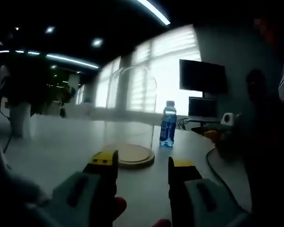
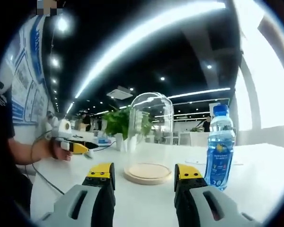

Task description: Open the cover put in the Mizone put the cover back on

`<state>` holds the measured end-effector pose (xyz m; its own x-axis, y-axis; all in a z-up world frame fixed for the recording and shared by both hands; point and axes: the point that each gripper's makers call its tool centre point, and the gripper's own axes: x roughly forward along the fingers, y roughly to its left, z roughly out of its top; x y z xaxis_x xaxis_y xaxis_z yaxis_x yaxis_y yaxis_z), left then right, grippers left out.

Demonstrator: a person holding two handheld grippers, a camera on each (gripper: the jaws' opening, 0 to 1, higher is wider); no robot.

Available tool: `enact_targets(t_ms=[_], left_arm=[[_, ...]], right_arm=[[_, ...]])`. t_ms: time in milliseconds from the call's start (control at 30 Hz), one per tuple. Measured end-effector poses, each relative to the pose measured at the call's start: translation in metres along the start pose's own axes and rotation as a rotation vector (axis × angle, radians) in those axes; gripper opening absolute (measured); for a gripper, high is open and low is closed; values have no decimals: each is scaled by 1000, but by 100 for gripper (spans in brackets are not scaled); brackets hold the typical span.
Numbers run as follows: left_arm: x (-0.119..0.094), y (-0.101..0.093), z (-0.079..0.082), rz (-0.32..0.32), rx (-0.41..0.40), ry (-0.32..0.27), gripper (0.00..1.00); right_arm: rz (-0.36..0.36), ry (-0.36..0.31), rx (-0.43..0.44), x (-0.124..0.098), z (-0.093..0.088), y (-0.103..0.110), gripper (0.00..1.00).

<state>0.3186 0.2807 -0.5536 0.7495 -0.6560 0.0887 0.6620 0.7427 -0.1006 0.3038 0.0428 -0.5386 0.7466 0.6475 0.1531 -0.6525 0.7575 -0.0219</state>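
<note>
Right tool (image 2: 144,177) wide and empty, glass cover (image 2: 149,135) on wooden base (image 2: 147,173) ahead, Mizone bottle (image 2: 219,146) just right

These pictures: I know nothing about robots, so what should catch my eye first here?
First, the clear glass dome standing on its round wooden base in the middle of the white table. Beside it, apart from the base, stands an upright blue Mizone bottle with its cap on. In the foreground of each view a pair of yellow-tipped jaws stands open: the right gripper and the left gripper.
</note>
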Motion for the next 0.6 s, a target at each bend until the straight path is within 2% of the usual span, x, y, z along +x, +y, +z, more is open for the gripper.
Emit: enact_targets(t_ms=[333,400,600], left_arm=[[10,3,16,9,31,7,34],[12,6,16,16,40,23,35],[21,14,25,23,44,22,36]], right_arm=[[26,17,-55,15,14,15,42],[29,28,-61,19,14,16,42],[54,31,-47,29,18,12,43]])
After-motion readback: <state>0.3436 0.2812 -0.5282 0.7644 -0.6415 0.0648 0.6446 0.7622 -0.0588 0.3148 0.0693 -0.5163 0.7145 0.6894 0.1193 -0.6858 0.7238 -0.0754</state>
